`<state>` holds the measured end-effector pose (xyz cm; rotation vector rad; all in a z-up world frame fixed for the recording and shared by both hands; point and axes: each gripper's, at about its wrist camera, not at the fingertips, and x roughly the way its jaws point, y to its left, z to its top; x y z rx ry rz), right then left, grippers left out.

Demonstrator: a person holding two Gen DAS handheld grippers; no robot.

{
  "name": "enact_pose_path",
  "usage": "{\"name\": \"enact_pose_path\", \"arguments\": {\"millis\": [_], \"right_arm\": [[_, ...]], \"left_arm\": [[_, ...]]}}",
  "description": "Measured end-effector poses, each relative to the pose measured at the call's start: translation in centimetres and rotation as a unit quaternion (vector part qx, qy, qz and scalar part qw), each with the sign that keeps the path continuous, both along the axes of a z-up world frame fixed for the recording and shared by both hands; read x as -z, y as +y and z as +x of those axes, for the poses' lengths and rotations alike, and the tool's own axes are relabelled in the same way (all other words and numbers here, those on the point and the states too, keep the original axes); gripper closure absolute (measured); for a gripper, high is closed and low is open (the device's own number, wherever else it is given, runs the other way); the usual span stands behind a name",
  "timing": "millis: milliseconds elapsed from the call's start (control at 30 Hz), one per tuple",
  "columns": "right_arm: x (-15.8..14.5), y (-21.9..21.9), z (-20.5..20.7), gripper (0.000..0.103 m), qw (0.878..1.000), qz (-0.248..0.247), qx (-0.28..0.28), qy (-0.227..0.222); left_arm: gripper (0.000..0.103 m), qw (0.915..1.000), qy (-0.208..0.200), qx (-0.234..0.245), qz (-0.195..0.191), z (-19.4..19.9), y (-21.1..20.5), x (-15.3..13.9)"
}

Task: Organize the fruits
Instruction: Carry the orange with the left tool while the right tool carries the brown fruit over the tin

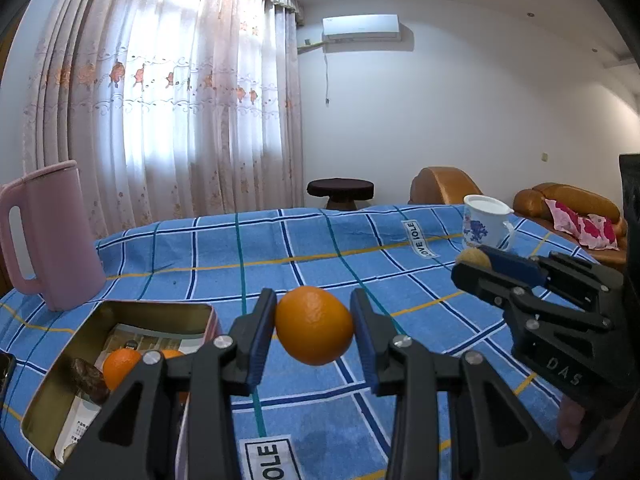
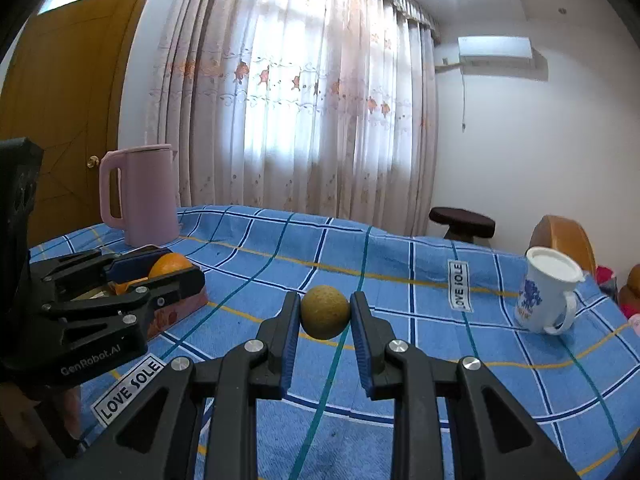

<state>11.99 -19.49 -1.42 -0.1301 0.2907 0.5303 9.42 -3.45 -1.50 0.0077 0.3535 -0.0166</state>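
My left gripper (image 1: 314, 320) is shut on an orange (image 1: 315, 325) and holds it above the blue checked tablecloth, just right of an open metal tin (image 1: 120, 312). The tin holds two oranges (image 1: 121, 366) and a dark brown fruit (image 1: 90, 374) on printed paper. My right gripper (image 2: 325, 316) is shut on a small round yellow-brown fruit (image 2: 325, 312) above the cloth. In the left wrist view the right gripper (image 1: 472, 264) shows at the right with that fruit (image 1: 474, 258). In the right wrist view the left gripper (image 2: 176, 270) shows at the left with its orange (image 2: 170, 264).
A pink jug (image 1: 48, 236) stands at the back left of the table, behind the tin. A white mug with a blue flower print (image 2: 546, 296) stands at the back right. Brown sofas (image 1: 568, 204) and a dark stool (image 1: 340, 192) lie beyond the table's far edge.
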Motion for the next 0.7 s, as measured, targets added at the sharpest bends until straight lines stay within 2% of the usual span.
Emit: {"name": "enact_pose_path", "arguments": {"millis": [400, 700], "right_arm": [[-0.4, 3.5, -0.9, 0.076, 0.999, -0.006, -0.040, 0.019], [-1.7, 8.7, -1.4, 0.076, 0.994, 0.004, -0.101, 0.035]], "left_arm": [[0.063, 0.9997, 0.012, -0.002, -0.021, -1.6, 2.3, -0.1], [0.063, 0.9978, 0.024, -0.047, -0.040, -3.8, 7.8, -0.6]]}}
